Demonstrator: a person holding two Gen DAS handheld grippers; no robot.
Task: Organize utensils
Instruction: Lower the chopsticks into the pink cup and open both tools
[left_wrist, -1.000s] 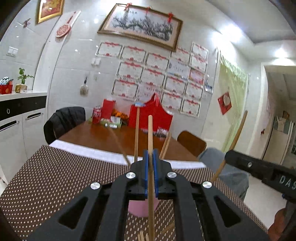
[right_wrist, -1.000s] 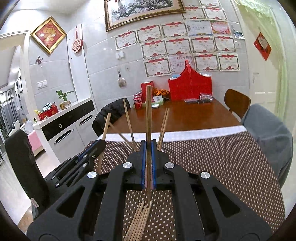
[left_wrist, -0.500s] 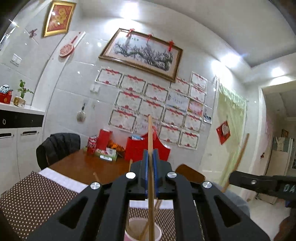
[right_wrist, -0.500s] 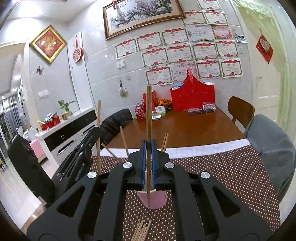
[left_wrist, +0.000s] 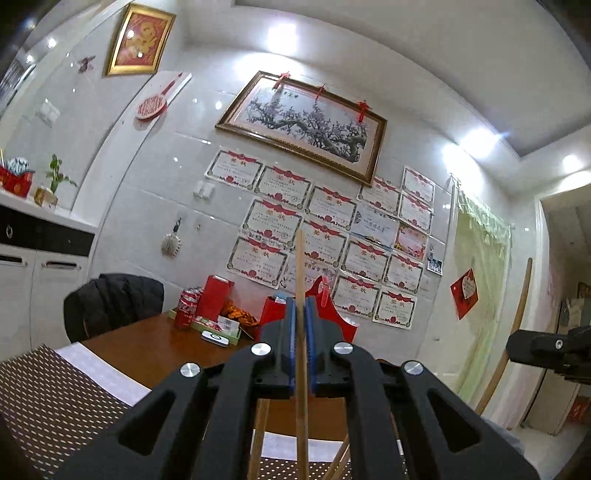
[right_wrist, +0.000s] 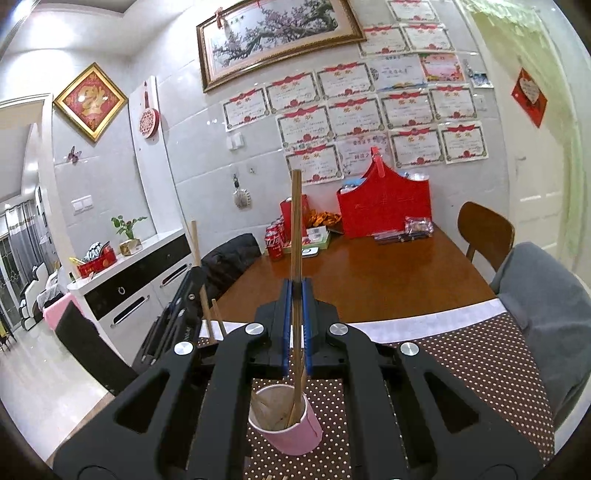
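Note:
My left gripper (left_wrist: 301, 314) is shut on a wooden chopstick (left_wrist: 300, 266) held upright; the cup is hidden below it, and other chopstick shafts (left_wrist: 258, 435) show under the jaws. My right gripper (right_wrist: 295, 295) is shut on a darker chopstick (right_wrist: 295, 221) that stands upright with its lower end inside a pink paper cup (right_wrist: 284, 424). The cup stands on the brown dotted placemat (right_wrist: 461, 354) and holds other chopsticks. The left gripper (right_wrist: 177, 306) with its chopstick shows at the left of the right wrist view. The right gripper (left_wrist: 546, 347) shows at the right of the left wrist view.
A wooden table (right_wrist: 369, 273) carries a red bag (right_wrist: 384, 206), red cans (right_wrist: 275, 240) and snack boxes at its far end. Chairs (right_wrist: 484, 229) stand around it, one with a grey garment (right_wrist: 543, 295). A white cabinet (right_wrist: 122, 280) runs along the left wall.
Both grippers have risen and tilted up, each with its chopstick. The right chopstick's lower end now sits in the pink cup. The cup has dropped out of the left wrist view.

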